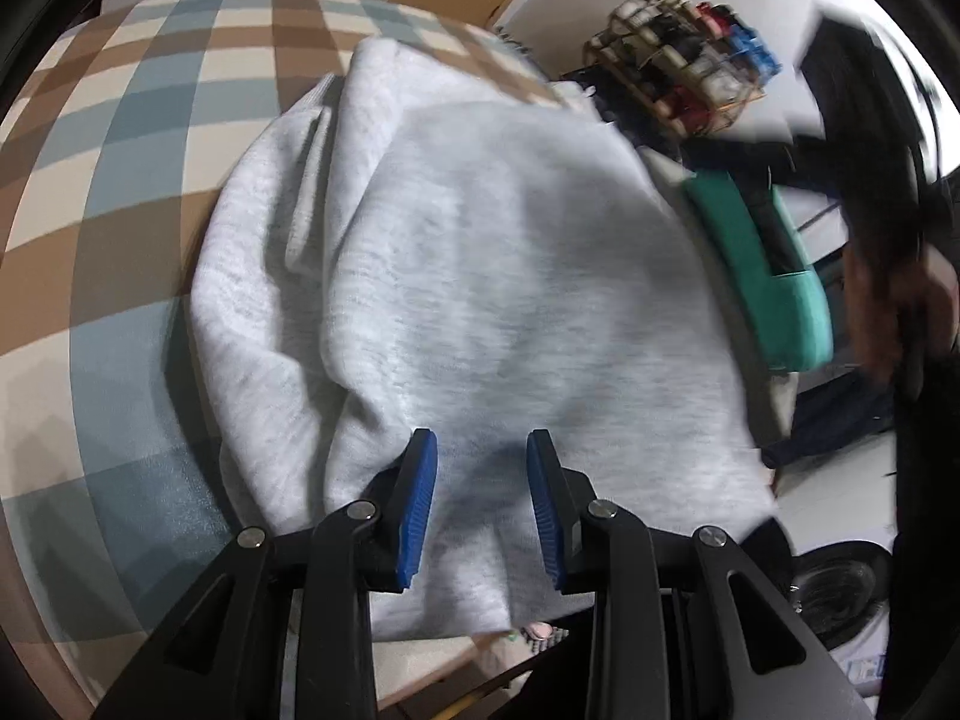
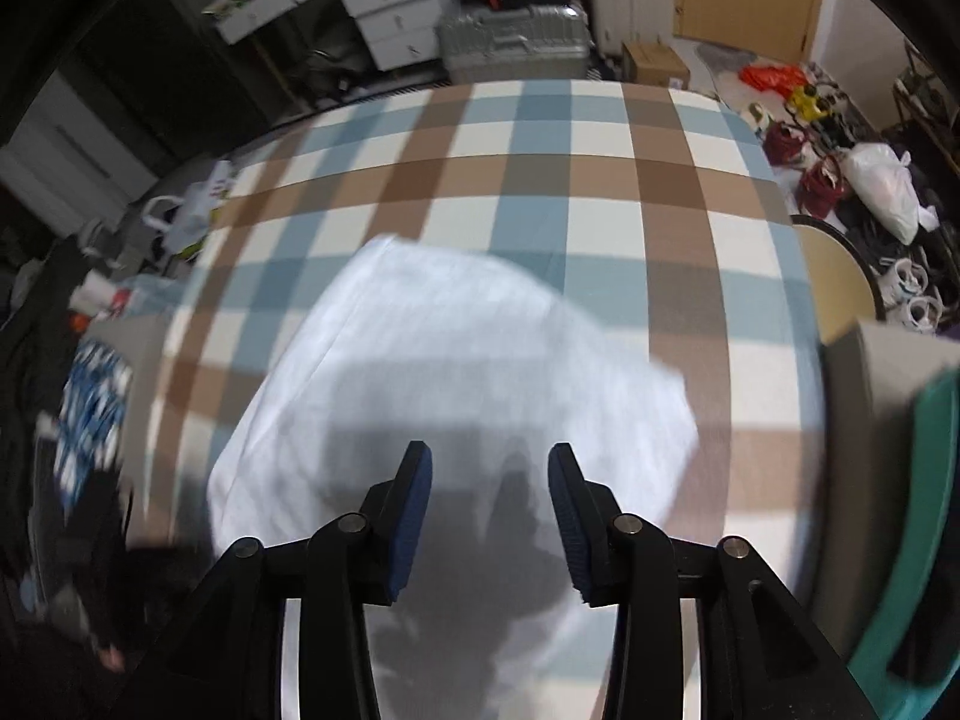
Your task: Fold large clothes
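A large light-grey sweatshirt [image 1: 480,276] lies partly folded on a bed with a blue, brown and cream checked cover [image 1: 120,138]. My left gripper [image 1: 480,450] sits at the garment's near edge. Cloth fills the gap between its blue pads [image 1: 420,504], and creases run toward them, so it is shut on the fabric. In the right wrist view the same sweatshirt [image 2: 456,348] looks pale and blurred below my right gripper [image 2: 489,462]. That gripper is open above the cloth, holding nothing, with only its shadow between the fingers.
A teal cushioned seat [image 1: 762,258] stands against the bed's right side, also seen as the teal seat [image 2: 924,480]. A blurred hand [image 1: 882,306] is beyond it. A shoe rack [image 1: 678,66], drawers [image 2: 390,12], a suitcase [image 2: 516,42] and bags [image 2: 882,192] ring the bed.
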Motion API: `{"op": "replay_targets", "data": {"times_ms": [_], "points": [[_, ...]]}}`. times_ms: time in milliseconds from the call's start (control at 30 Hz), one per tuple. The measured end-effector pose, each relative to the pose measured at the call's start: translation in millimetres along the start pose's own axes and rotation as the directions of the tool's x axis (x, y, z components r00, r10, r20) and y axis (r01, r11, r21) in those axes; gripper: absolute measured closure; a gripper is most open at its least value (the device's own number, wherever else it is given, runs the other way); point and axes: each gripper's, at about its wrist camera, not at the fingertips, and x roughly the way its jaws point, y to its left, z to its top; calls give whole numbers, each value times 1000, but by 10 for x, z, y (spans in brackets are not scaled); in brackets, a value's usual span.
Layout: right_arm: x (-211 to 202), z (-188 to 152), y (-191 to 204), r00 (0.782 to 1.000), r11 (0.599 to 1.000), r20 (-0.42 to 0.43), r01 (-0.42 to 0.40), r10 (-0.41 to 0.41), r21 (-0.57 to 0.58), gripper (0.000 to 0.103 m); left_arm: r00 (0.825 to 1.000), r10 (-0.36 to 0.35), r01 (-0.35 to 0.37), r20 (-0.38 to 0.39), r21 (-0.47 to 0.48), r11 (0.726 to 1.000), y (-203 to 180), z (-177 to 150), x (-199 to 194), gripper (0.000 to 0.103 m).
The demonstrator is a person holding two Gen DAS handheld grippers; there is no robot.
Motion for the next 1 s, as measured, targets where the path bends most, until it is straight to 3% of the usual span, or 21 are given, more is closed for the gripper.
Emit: {"op": "replay_targets", "data": {"times_ms": [67, 133, 167, 200, 267, 367, 500, 567, 733, 800, 867, 900, 933, 967, 1000], "points": [[-75, -289, 31, 998, 998, 13, -67, 67, 15, 58, 994, -97, 98, 58, -12, 995, 32, 12, -188, 78], [-48, -527, 58, 988, 987, 30, -156, 154, 47, 58, 979, -157, 163, 129, -35, 986, 93, 22, -361, 69], [1, -656, 60, 978, 976, 27, -209, 208, 68, 58, 974, -153, 161, 166, -36, 986, 106, 42, -433, 50], [95, -772, 50, 964, 958, 20, -267, 267, 102, 56, 968, -134, 145, 212, -39, 989, 128, 69, -516, 39], [217, -898, 21, 951, 940, 68, -308, 302, 145, 56, 958, -96, 115, 269, -55, 992, 132, 163, -604, 38], [317, -951, -104, 918, 892, 151, -394, 367, 224, 56, 976, -98, 105, 195, -26, 994, 26, 356, -472, 38], [359, -1027, -175, 896, 868, 212, -435, 390, 241, 65, 999, 38, -36, 37, -29, 999, -9, 571, -1, 38], [351, -1104, -198, 880, 852, 258, -459, 398, 251, 67, 993, 98, -103, -65, -73, 992, 96, 613, 294, 39], [367, -1316, -300, 811, 796, 392, -549, 434, 254, 74, 969, 227, -228, -100, -1, 974, -69, 694, 324, 38], [296, -1325, -327, 797, 786, 414, -564, 439, 253, 74, 969, 226, -227, -97, -4, 974, -135, 760, 158, 38], [223, -1368, -361, 788, 780, 447, -569, 424, 263, 70, 974, 227, -227, -1, -27, 974, -134, 823, -137, 38], [159, -1405, -379, 784, 781, 471, -564, 405, 267, 61, 961, 275, -274, 38, -34, 961, -101, 859, -238, 33], [78, -1446, -408, 780, 790, 505, -551, 370, 271, 44, 946, 320, -317, 59, -45, 947, -45, 886, -295, 26], [27, -1472, -432, 780, 800, 529, -531, 333, 280, 34, 937, 345, -342, 55, -56, 938, 13, 903, -282, 14], [-41, -1517, -473, 787, 815, 555, -494, 270, 304, 21, 933, 359, -358, 12, -67, 931, 121, 911, -214, 14]]}}
